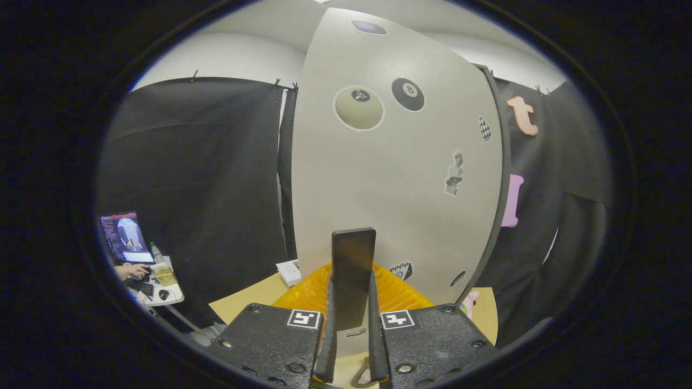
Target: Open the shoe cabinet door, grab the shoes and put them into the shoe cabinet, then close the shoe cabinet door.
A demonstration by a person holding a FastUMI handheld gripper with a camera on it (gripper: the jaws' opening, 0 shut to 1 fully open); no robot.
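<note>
The shoe cabinet door [394,162] stands close ahead, a pale flat panel with billiard-ball and other stickers on it. A dark upright bar handle [354,259] sticks out from its lower part. My gripper [351,292] is shut on this handle, with one finger [328,329] pressing on its left side and the other finger [375,324] on its right. A small pink thing [469,301], perhaps part of a shoe, peeks out past the door's lower right corner. I cannot tell whether the door is ajar.
An orange ribbed mat [311,292] lies on a tan floor board [246,302] below the door. A white box [289,272] sits at the door's lower left. Far left, a small desk [162,286] carries a screen [127,237], with a person's hand [132,270] on it.
</note>
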